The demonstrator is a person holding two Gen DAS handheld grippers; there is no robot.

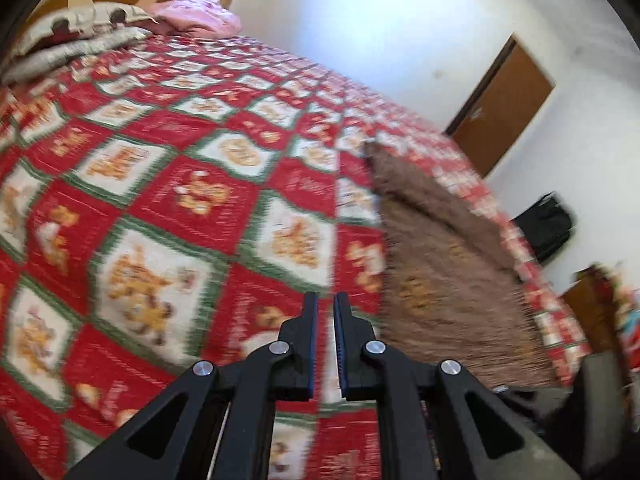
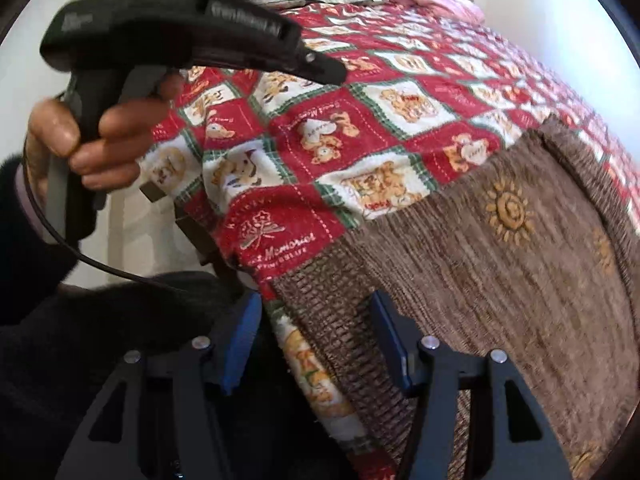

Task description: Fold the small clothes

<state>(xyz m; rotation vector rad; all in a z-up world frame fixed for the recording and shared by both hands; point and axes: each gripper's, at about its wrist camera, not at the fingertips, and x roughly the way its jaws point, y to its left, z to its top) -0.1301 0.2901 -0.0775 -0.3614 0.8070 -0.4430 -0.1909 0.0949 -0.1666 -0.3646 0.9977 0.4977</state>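
Observation:
A brown knit garment [image 1: 440,272] with orange sun motifs lies spread near the bed's edge. Its ribbed hem hangs over that edge in the right wrist view, where the brown garment [image 2: 500,260] fills the right side. My right gripper [image 2: 314,308] points down at this hem with its blue pads apart. The hem and the quilt's edge lie between them, not pressed. My left gripper [image 1: 326,308] is shut on nothing, hovering over the quilt left of the garment. The left gripper [image 2: 332,70] also shows at upper left, held by a hand [image 2: 112,132].
A red, white and green teddy-bear quilt [image 1: 180,160] covers the bed. Pillows [image 1: 80,36] and a pink pillow [image 1: 196,16] lie at the headboard. A brown door [image 1: 504,108] and a black bag [image 1: 548,224] stand beyond the bed. A dark sleeve [image 2: 100,320] fills the lower left.

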